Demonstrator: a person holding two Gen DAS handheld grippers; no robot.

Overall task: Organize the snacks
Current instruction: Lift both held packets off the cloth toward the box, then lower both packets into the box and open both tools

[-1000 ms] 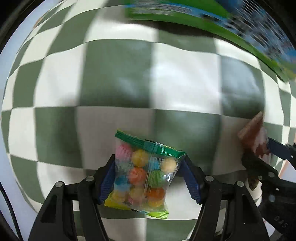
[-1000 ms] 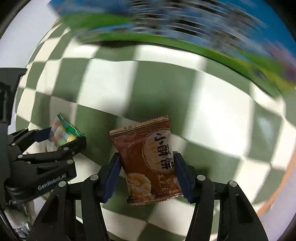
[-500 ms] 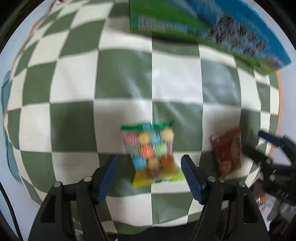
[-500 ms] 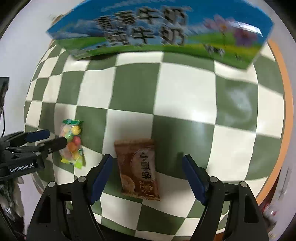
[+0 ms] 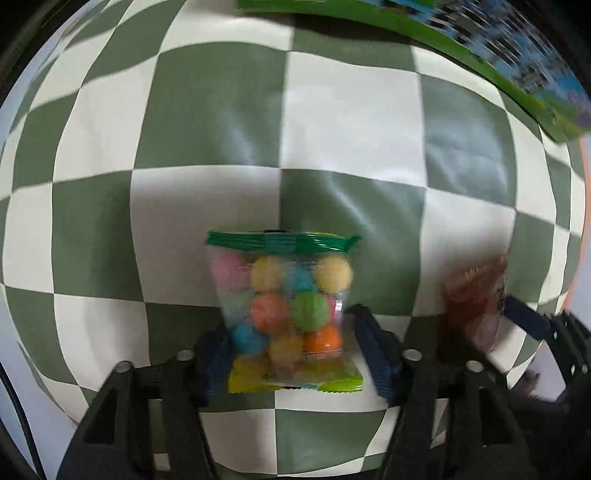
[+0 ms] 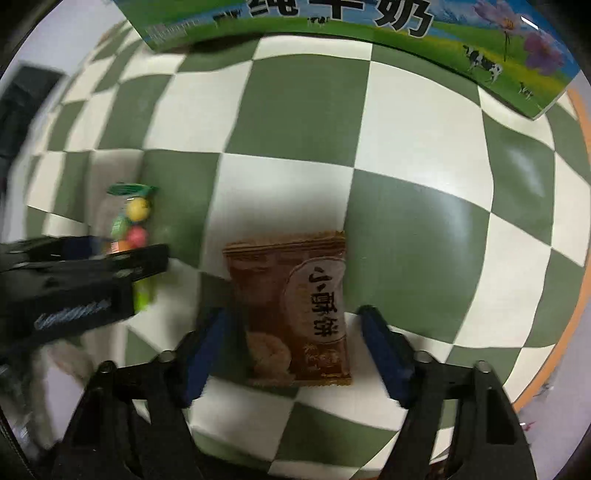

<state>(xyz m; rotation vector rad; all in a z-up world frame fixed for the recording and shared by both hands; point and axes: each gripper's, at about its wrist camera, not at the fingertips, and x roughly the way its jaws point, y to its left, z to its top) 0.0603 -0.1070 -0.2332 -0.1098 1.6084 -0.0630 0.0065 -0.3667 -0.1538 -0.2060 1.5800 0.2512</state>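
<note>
A clear packet of coloured candy balls (image 5: 286, 306) with a green top seal lies on the checked cloth between the fingers of my left gripper (image 5: 291, 354), which is open around its lower half. A brown biscuit packet (image 6: 295, 310) lies between the fingers of my right gripper (image 6: 295, 350), also open around it. The candy packet (image 6: 131, 225) and the left gripper's fingers (image 6: 110, 258) show at the left of the right wrist view. The brown packet (image 5: 476, 299) shows blurred at the right of the left wrist view.
A green-and-white checked cloth (image 6: 295, 110) covers the table. A blue-and-green milk carton box (image 6: 369, 22) stands at the far edge; it also shows in the left wrist view (image 5: 498, 55). An orange table rim (image 6: 576, 258) runs along the right.
One second ago both grippers held their packets. They let go and pulled back, and have now moved in close again so the open fingers straddle the packets on the cloth.
</note>
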